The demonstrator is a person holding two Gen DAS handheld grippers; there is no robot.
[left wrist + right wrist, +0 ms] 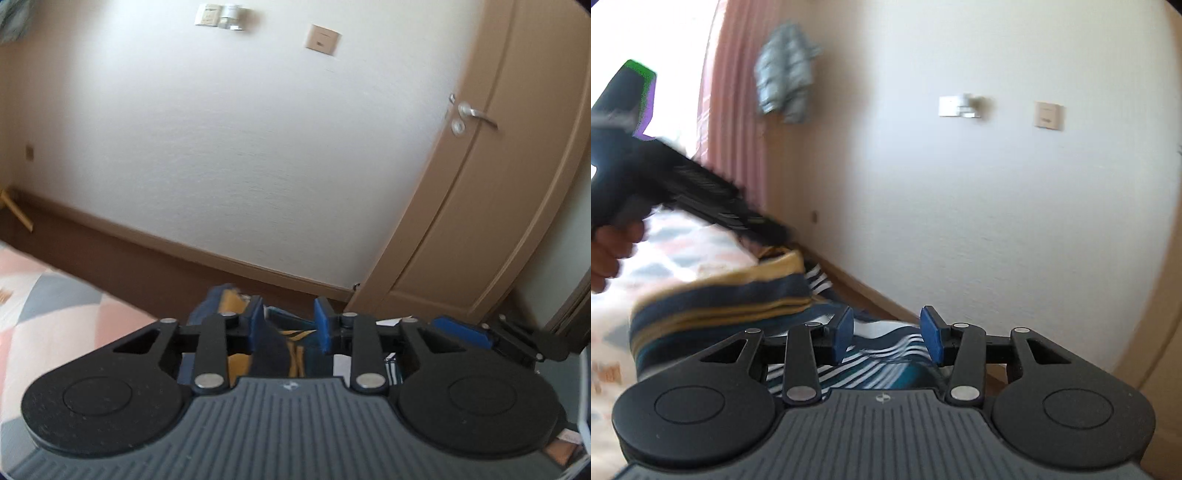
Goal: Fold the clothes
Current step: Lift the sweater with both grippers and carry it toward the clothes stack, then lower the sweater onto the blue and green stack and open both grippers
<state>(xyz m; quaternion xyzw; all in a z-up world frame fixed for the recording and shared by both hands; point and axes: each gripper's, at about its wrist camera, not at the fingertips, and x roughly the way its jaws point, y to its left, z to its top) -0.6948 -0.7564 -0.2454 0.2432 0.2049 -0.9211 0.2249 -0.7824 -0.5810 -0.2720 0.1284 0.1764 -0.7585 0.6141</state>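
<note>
Left gripper [289, 321]: jaws apart, dark cloth fold between pads, grip unclear | right gripper [886, 334]: jaws apart over striped garment [720, 302], not clamped | garment bunched at bed [683, 254] edge | no containers

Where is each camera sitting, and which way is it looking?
Left wrist view: sits on the left gripper, looking along its blue fingers over the striped clothes to a white wall and door; the right gripper shows.
Right wrist view: sits on the right gripper, facing the same wall and a pink curtain; a hand holding the left gripper shows.
Both share the clothes and wall plates.
</note>
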